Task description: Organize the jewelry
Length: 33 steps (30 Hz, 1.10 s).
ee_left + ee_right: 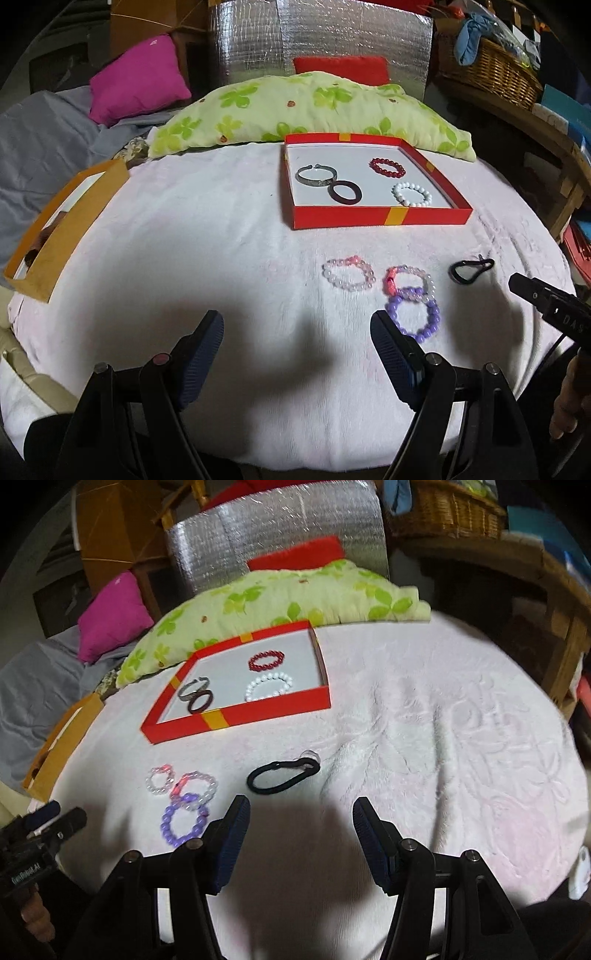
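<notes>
A red tray (343,218) (258,712) on the white blanket holds a silver bangle (316,175), a dark ring bangle (345,192), a red bead bracelet (387,167) and a white bead bracelet (412,194). In front of it lie a pink-white bead bracelet (349,274) (159,780), a second pink-white one (408,282) (197,786), a purple bead bracelet (413,314) (183,821) and a black hair tie (470,270) (282,775). My left gripper (297,345) is open and empty, just left of the purple bracelet. My right gripper (301,834) is open and empty, just before the hair tie.
An orange box lid (55,229) lies at the blanket's left edge. A green floral pillow (306,107) lies behind the tray, with a magenta cushion (138,79) to the left. A wicker basket (491,66) stands on wooden shelving at the right.
</notes>
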### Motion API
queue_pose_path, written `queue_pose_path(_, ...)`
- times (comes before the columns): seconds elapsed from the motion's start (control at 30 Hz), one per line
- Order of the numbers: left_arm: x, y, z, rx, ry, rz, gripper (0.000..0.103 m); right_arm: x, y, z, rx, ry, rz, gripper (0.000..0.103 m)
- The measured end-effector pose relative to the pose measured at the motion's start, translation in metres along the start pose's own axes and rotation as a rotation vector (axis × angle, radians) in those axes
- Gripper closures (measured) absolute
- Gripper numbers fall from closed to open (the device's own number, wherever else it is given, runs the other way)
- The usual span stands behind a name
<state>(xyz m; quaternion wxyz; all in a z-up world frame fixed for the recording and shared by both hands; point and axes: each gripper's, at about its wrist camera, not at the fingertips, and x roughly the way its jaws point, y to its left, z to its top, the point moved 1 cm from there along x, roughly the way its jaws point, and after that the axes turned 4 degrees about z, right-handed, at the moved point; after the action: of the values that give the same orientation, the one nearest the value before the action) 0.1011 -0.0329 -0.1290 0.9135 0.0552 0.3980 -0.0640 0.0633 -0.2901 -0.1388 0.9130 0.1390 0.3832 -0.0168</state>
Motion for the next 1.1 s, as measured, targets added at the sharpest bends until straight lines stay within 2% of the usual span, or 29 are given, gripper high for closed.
queue_pose_path(0.37,0.022,-0.013,0.006,0.021,0.002,-0.016,0.021,0.036,-0.016,0.02,0.055,0.023,0.033,0.045)
queue_pose_path(0.5,0.034,-0.011,0.013,0.011,0.005,0.001,0.021,0.042,-0.018,0.024,0.071,0.018,0.048,0.049)
queue_pose_path(0.73,0.055,-0.011,0.03,0.013,0.01,-0.019,0.021,0.055,-0.016,0.03,0.088,0.026,0.064,0.051)
queue_pose_path(0.83,0.064,-0.009,0.033,-0.007,0.021,-0.035,0.025,0.064,-0.012,0.03,0.071,0.054,0.061,0.055)
queue_pose_path(0.93,0.077,-0.008,0.033,-0.023,0.053,-0.06,0.035,0.074,-0.009,0.028,0.062,0.079,0.045,0.065)
queue_pose_path(1.03,0.088,-0.01,0.029,-0.033,0.087,-0.083,0.038,0.076,-0.007,0.028,0.047,0.076,0.031,0.074)
queue_pose_path(1.1,0.091,-0.013,0.028,-0.025,0.089,-0.097,0.039,0.077,-0.005,0.027,0.041,0.076,0.035,0.083)
